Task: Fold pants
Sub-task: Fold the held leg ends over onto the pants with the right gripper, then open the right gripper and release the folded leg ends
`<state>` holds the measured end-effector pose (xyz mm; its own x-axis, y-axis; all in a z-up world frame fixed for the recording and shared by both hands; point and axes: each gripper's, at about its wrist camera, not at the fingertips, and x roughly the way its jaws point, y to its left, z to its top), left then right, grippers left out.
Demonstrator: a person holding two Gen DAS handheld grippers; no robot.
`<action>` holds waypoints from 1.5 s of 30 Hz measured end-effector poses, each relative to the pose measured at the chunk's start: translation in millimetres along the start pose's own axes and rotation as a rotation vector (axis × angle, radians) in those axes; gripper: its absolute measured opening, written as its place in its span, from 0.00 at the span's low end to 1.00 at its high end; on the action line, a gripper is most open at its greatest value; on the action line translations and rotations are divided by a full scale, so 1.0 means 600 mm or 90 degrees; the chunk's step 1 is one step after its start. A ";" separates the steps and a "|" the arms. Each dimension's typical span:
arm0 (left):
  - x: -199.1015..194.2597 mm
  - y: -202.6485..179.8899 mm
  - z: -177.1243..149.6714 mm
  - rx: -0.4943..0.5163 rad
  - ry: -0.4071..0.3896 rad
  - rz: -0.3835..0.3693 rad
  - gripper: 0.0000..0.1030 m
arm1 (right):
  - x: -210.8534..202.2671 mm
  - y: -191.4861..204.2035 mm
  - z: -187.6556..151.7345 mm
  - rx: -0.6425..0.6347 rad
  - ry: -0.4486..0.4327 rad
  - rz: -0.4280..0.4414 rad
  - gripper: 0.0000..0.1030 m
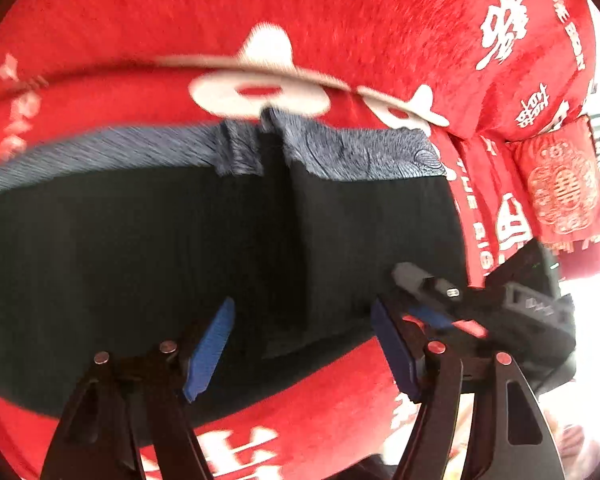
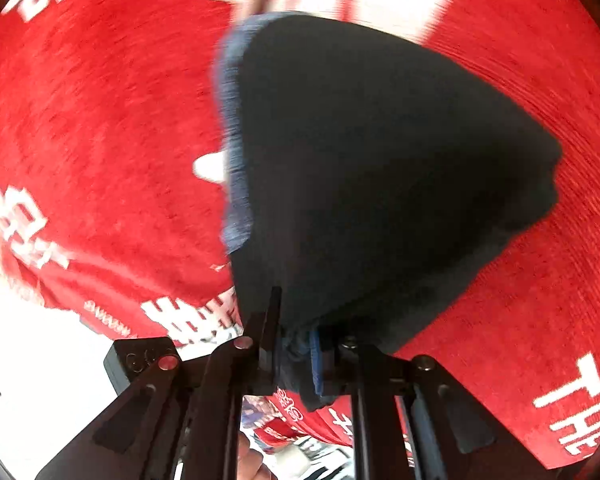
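Surface: red blanket (image 1: 340,20) with white lettering.
On it: dark pants (image 1: 140,260), grey waistband (image 1: 360,152).

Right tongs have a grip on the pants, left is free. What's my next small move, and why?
Probably close the left tongs on the near edge of the black pants: they hover open over it, while the right tongs already pinch a corner, so both sides can lift together.

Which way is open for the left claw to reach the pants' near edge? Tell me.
Probably straight ahead: the left claw is open over the pants, nothing between them. The right claw grips their corner off to the side.
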<state>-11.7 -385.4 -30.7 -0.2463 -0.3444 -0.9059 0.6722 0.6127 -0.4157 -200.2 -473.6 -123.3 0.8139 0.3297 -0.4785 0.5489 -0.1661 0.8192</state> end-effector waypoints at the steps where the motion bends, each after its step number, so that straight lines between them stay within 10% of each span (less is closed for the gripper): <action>1: -0.012 0.002 -0.005 0.005 -0.012 0.012 0.70 | 0.001 0.006 -0.006 -0.019 0.009 -0.017 0.12; 4: -0.029 0.009 -0.008 0.013 -0.023 0.015 0.70 | 0.022 -0.014 -0.015 -0.030 0.026 -0.076 0.12; 19: 0.026 -0.010 0.024 0.047 0.039 -0.096 0.70 | 0.026 -0.053 -0.007 0.015 0.029 -0.028 0.13; 24: 0.060 -0.001 0.038 0.027 0.066 -0.055 0.06 | 0.033 -0.029 -0.011 -0.020 0.031 -0.050 0.13; 36: 0.056 0.027 0.009 0.011 0.034 -0.016 0.06 | 0.054 0.053 -0.039 -0.184 0.158 -0.141 0.24; 45: 0.054 0.019 0.015 0.013 0.027 -0.004 0.06 | 0.045 0.171 0.117 -0.386 -0.005 -0.277 0.23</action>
<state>-5.7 -395.7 -64.2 -0.2793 -0.3180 -0.9060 0.6843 0.5961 -0.4201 -108.2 -546.8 -74.3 0.5497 0.2422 -0.7995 0.6218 0.5205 0.5852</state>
